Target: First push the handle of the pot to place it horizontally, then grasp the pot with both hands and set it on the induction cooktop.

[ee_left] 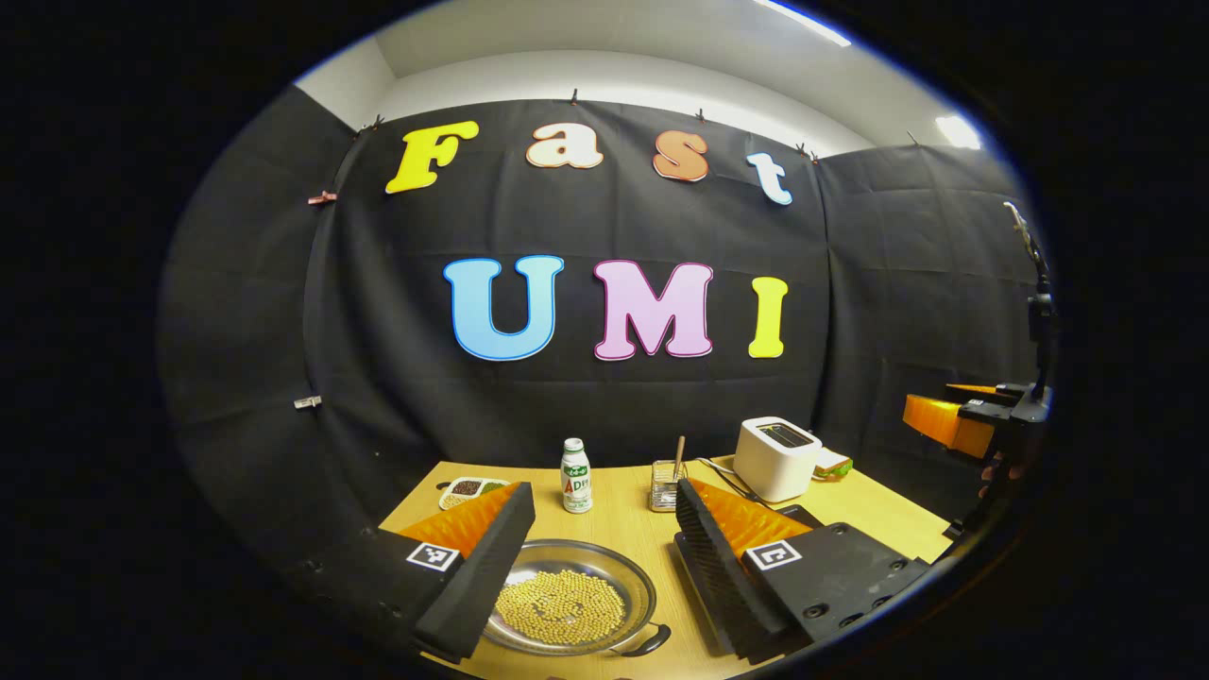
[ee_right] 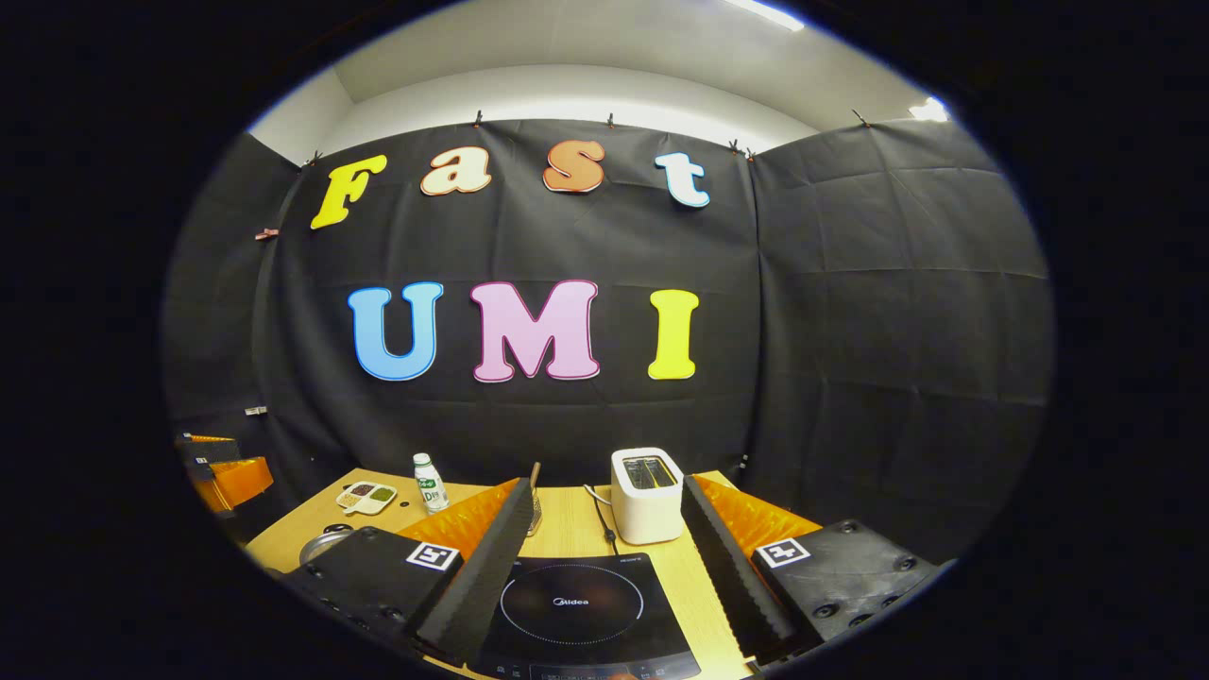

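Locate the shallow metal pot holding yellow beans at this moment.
In the left gripper view, the shallow metal pot sits on the wooden table between that gripper's open fingers, nearer than the white bottle.

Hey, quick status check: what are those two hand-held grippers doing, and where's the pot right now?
Left hand-held gripper open above the pot, not touching. Right hand-held gripper open over the induction cooktop. Pot holds yellow beads. Cooktop bare; toaster behind it.
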`<state>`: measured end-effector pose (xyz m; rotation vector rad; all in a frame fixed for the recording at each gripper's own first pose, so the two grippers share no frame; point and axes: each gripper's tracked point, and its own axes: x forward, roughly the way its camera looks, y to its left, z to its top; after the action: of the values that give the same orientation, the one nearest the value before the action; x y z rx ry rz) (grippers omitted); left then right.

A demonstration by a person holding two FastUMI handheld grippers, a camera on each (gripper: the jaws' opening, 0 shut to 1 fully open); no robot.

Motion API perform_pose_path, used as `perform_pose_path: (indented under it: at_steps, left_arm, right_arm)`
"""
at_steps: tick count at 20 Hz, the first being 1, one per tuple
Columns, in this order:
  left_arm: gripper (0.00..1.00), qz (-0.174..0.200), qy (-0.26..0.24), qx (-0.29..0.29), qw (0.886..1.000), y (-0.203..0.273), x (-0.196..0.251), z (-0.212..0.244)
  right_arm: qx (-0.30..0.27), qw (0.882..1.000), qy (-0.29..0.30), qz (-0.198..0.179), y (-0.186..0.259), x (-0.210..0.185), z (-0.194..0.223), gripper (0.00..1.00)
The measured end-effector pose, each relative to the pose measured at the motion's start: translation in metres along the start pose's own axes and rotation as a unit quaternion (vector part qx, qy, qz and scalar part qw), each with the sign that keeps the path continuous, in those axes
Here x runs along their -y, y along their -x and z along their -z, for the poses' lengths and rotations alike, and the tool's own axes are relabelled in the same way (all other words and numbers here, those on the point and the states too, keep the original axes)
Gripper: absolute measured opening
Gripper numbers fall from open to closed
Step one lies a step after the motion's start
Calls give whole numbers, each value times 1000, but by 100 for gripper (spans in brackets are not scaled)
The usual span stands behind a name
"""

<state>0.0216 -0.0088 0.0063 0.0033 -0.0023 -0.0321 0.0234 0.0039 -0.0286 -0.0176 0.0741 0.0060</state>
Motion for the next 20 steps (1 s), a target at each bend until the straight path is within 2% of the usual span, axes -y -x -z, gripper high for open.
perform_pose_path:
  at_steps: [6,8,13,15,18,19,20]
  left_arm:
    - [94,22,26,-53,998,18,-30,36]
    - [87,26,29,-66,997,23,-42,43]
    - [46,20,43,-108,993,35,-65,74]
    - [38,29,36,-136,990,39,-65,95]
    - [10,30,37,-180,983,47,-63,130]
    - [6,28,42,-199,979,49,-62,147]
    - [5,38,50,-218,974,53,-55,160]
  right_arm:
    - [3,1000,4,-3,14,-19,-2,98]
    - [4,1000,6,-4,15,-23,-1,98]
    - [4,1000,9,-13,19,-31,1,98]
    - [2,1000,9,-17,18,-32,5,98]
    - [-7,1000,5,-19,15,-30,13,98]
    - [-9,1000,3,-20,14,-28,15,98]
    - [-10,1000,2,-20,13,-25,16,98]
